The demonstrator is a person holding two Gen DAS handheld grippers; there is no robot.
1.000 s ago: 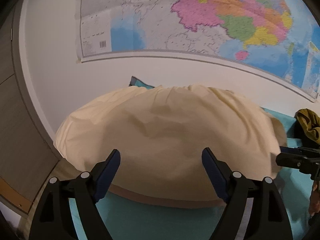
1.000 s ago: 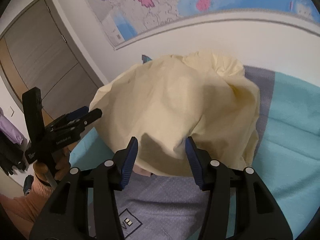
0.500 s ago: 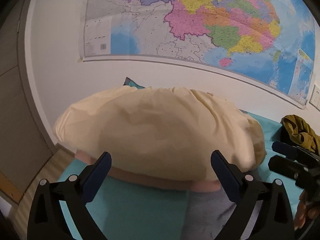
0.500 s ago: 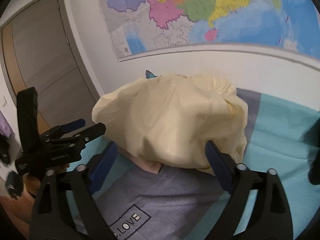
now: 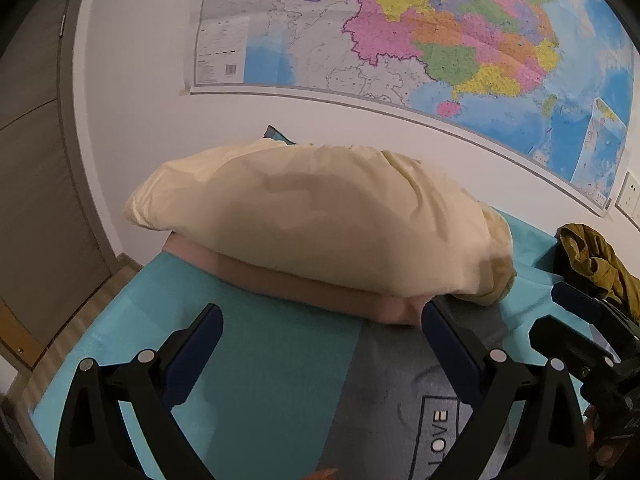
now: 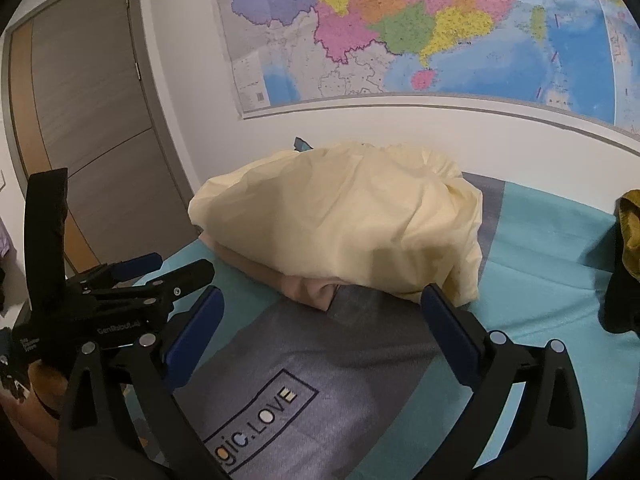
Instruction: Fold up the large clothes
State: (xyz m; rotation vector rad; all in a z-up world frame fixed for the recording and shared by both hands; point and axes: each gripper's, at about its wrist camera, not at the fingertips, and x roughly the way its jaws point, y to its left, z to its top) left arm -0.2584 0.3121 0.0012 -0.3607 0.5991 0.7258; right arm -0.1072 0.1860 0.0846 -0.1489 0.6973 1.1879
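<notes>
A folded cream garment point(image 5: 320, 224) point(image 6: 348, 216) lies in a puffy heap on top of a pink garment point(image 5: 280, 284) point(image 6: 304, 288) at the far side of the bed. Partly under them, a grey garment point(image 5: 392, 392) point(image 6: 320, 352) printed "LOVE" is spread towards me. My left gripper point(image 5: 320, 312) point(image 6: 180, 266) is open, short of the heap, with nothing between its fingers. To its right, my right gripper point(image 6: 320, 294) point(image 5: 580, 328) has its jaws opening wide, and they are also empty and clear of the cream cloth.
A teal sheet point(image 5: 260, 360) point(image 6: 540, 280) covers the bed. An olive garment point(image 5: 592, 256) point(image 6: 632, 224) is bunched at the right. A wall with a big map point(image 5: 440, 32) stands right behind the heap. A grey door point(image 6: 88, 120) and the bed's edge are at the left.
Both grippers have drawn back from the cream garment. The right jaws, which held its near edge, spread and let it go; the left jaws widened too. The grey garment has come into view.
</notes>
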